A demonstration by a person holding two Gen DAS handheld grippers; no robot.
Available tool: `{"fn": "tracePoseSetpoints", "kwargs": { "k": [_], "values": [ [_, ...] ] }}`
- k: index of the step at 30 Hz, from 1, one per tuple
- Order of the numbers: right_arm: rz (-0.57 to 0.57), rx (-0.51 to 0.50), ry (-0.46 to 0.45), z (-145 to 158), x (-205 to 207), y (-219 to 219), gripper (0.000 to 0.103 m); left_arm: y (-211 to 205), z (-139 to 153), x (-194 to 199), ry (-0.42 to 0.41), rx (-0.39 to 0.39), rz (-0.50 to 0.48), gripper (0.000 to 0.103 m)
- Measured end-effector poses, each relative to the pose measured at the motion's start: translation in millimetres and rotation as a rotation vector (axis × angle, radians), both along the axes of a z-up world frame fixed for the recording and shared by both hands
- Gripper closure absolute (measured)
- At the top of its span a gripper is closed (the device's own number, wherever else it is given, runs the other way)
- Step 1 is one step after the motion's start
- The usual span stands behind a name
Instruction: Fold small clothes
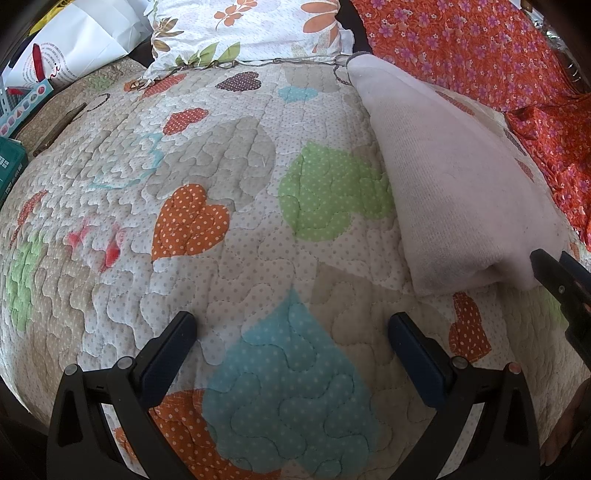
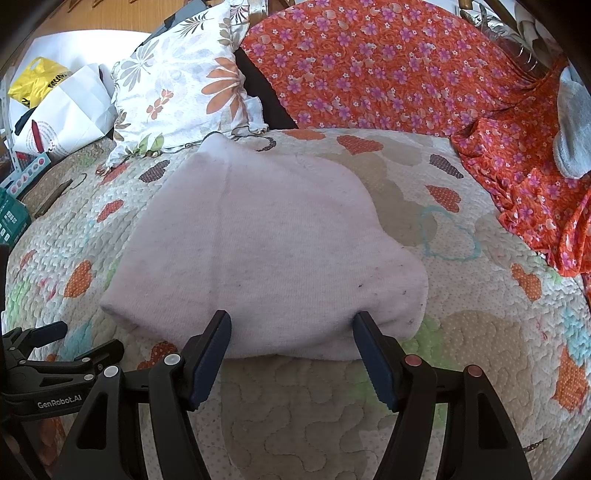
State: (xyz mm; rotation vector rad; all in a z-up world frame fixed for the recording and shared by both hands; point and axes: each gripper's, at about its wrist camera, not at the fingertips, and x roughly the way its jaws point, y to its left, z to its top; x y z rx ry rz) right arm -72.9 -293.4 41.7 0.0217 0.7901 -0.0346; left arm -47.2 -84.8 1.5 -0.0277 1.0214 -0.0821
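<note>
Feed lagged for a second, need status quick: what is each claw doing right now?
Left claw: open, holding nothing, over the quilt.
Right claw: open, its fingertips at the near edge of the folded pale pink garment, not gripping it.

- My left wrist view rides just behind the left gripper [image 1: 291, 332] and looks steeply down, close over the heart-patterned quilt [image 1: 221, 155], facing the far edge of the bed.
- My right wrist view sits just behind the right gripper [image 2: 291, 334], tilted less sharply, close above the folded pale pink garment [image 2: 266, 236].
- Both views face the same way, toward the floral pillow [image 1: 240, 26] and the orange flowered cloth [image 1: 480, 55] at the back.
- Shared ground: the quilt, the garment at my left view's right side [image 1: 454, 177], the pillow [image 2: 177, 88], the cloth [image 2: 369, 70] and a white paper bag [image 1: 81, 40].
- Each view catches the other gripper at its edge.
</note>
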Motion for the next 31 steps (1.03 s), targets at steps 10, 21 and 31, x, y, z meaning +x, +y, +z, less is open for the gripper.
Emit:
{"fn": "tracePoseSetpoints", "kwargs": {
  "k": [10,21,31],
  "values": [
    [0.001,-0.021,-0.029,4.2,-7.6,6.8,0.029,-0.3,0.8,-0.5,-0.020,0.003,0.007,0.000],
    [-0.063,0.017,-0.040,2.4,-40.4,11.9,0.029,11.8,20.0,-17.0,-0.076,-0.060,0.029,0.000],
    [-0.007,0.049,-0.023,-0.9,-50.6,25.8,0.027,27.0,38.2,-31.6,-0.145,-0.048,0.039,0.000]
  ]
}}
